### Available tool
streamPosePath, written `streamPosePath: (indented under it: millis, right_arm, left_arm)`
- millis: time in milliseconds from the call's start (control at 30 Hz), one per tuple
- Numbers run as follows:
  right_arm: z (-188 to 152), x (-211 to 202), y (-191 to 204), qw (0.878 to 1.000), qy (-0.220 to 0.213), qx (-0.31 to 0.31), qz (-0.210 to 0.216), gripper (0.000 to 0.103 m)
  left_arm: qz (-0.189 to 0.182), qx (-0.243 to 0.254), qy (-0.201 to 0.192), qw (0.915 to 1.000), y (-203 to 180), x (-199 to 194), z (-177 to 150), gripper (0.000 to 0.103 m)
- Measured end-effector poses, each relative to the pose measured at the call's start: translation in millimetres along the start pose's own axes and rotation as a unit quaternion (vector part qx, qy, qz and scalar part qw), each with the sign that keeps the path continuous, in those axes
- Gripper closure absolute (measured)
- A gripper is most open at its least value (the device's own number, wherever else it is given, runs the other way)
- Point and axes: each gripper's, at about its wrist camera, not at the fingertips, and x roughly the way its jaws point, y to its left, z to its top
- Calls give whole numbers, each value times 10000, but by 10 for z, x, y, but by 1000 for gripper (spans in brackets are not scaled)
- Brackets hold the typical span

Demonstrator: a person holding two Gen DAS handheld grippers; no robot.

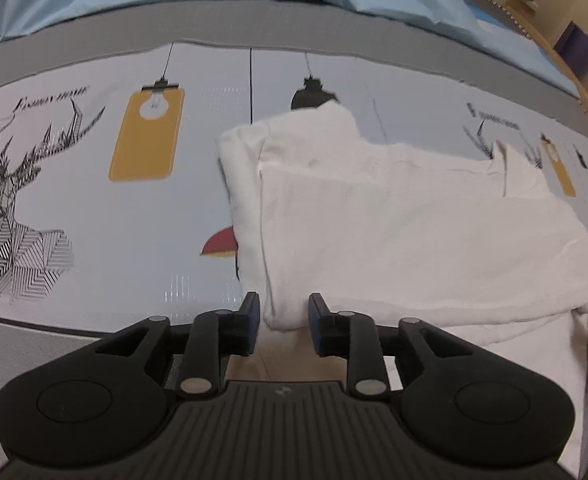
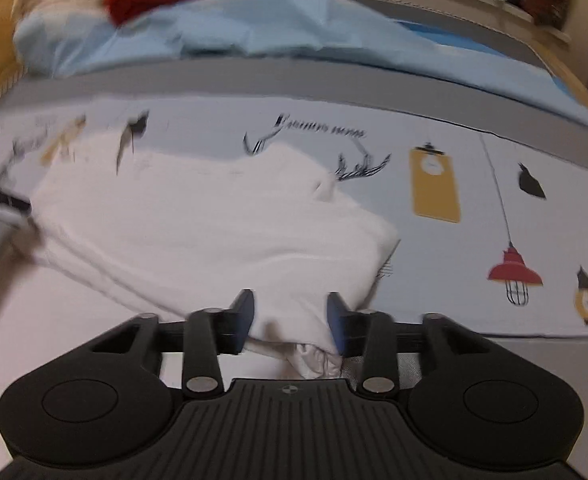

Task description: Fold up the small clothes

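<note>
Left gripper (image 1: 283,318) is standing partly open with the near corner of the folded white garment (image 1: 414,232) lying between its fingers, pads not pressing; right gripper (image 2: 289,320) is likewise standing apart around a bunched hem, with no clamp evident. Garment is lying on the printed cloth (image 1: 93,200) at the bed's near edge, partly overhanging it. Being light, limp and layered, it is likely best pinched at corners, through all plies, so folds are not slipping.
</note>
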Motion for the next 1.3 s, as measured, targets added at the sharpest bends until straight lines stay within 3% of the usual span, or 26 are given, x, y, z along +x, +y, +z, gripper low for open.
streamPosePath:
  millis: [133,300,367,433,500,567,600,667,767,867,967,1033,1067,1167,1233,1300]
  right_arm:
    - [-54,255,181,9991,154,-316,-228,60]
    - [-49,301,97,9995,191,157,-211,61]
    - [-98,392,86,9981,456,94,-404,73]
    - [-133,405,52,9978,560,106,-339,81]
    - [-132,389,15,9974,639,187,-258,84]
    - [-139,398,-21,9968,720,223,-275,84]
    - [-143,421,-33,9963,774,239,-286,83]
    - [-135,435,-20,9950,933,234,-258,77]
    - [-62,275,54,9936,999,173,-503,71]
    - [57,35,86,9966,447,249,-638,70]
    - [65,54,79,9968,-19,319,-728,69]
    - [-32,313,43,9952,326,355,-855,69]
    - [-119,461,12,9924,641,364,-987,61]
    - [-164,459,-42,9920,616,616,-909,60]
    - [-158,426,-72,9925,403,722,-895,59]
    - [-255,588,-122,9893,685,869,-955,51]
  left_arm:
    - [16,-17,75,10000,-2,109,-21,74]
    - [76,208,79,9997,-55,118,-38,92]
    - [-10,284,16,9996,-75,6,-25,96]
    - [-152,383,-125,9991,-98,-167,-3,96]
    - [-208,453,-148,9986,-98,-265,5,96]
    - [-113,411,148,9990,-41,-146,-29,95]
    - [-69,429,365,9984,-18,-52,-63,95]
    - [87,643,621,9960,-39,59,-121,79]
    - [318,705,101,9970,-82,-165,-36,74]
    - [80,573,-425,9974,-84,-342,49,74]
    - [14,640,-251,9976,-132,-173,23,74]
    - [221,887,123,9957,-169,77,-72,74]
    - [349,1025,278,9937,-177,170,-129,68]
    - [404,944,143,9946,-145,81,-127,66]
    - [153,822,-231,9962,-118,-64,-117,66]
    - [182,771,-44,9968,-98,18,-174,65]
